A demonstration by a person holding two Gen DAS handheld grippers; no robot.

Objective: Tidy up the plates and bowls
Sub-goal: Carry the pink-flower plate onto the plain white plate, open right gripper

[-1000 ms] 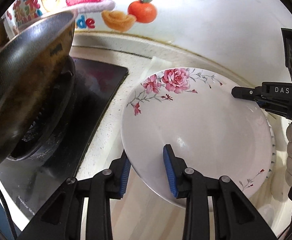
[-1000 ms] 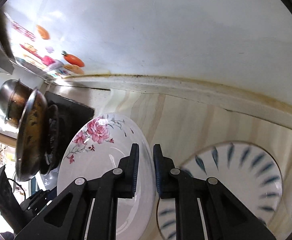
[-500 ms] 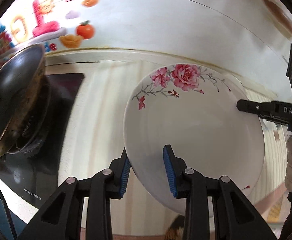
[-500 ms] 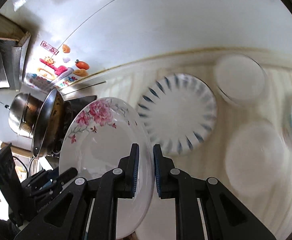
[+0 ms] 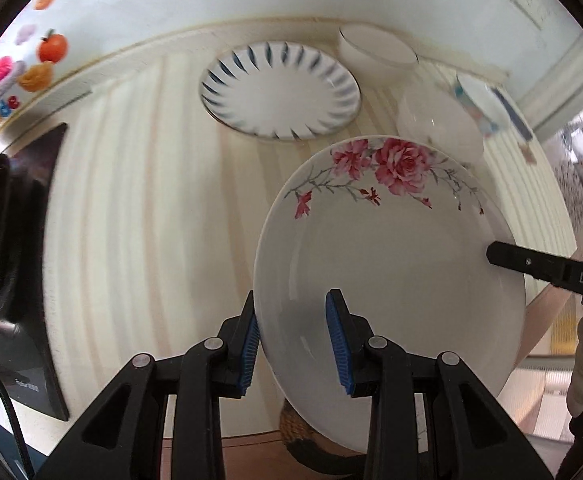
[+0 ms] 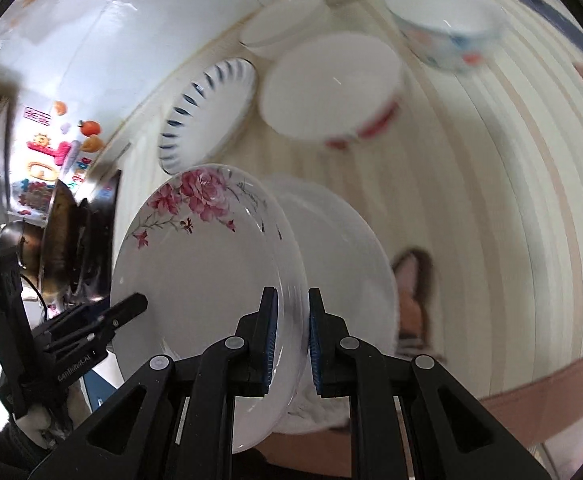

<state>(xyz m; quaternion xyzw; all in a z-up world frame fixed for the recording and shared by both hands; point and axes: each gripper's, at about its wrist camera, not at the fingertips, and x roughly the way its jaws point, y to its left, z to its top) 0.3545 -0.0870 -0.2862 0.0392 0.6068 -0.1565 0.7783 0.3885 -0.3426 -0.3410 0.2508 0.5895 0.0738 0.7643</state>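
A: Where's the rose plate (image 5: 387,264) now?

B: In the air over the striped counter (image 5: 139,184), tilted, with a gripper on each side. The right gripper (image 6: 291,334) has its jaws nearly closed across the rim, pads on both faces. The left gripper (image 5: 291,340) has one blue pad behind the rim and one over the well, but with a clear gap between them, so I'd call it half open, straddling the edge and not pinching it.

A: So what could go wrong?

B: Glazed porcelain is slick and glossy, and the grip sits on a thin curved rim. If the right jaws loosen, I'd expect the plate to pivot on the left pads and slide out. It hangs near the counter's front edge, so a drop might miss the top altogether.

A: Anything below it?

B: The blue plate (image 5: 279,92), with dark radial strokes, lies flat towards the wall. Beside it are a plain bowl (image 5: 375,54), a deeper red-trimmed bowl (image 6: 331,88) and a patterned bowl (image 6: 443,28). All are hard, round ceramics. A careless descent could chip rim against rim.

A: And the left side?

B: A dark wok (image 6: 59,240) on the hob, well apart.
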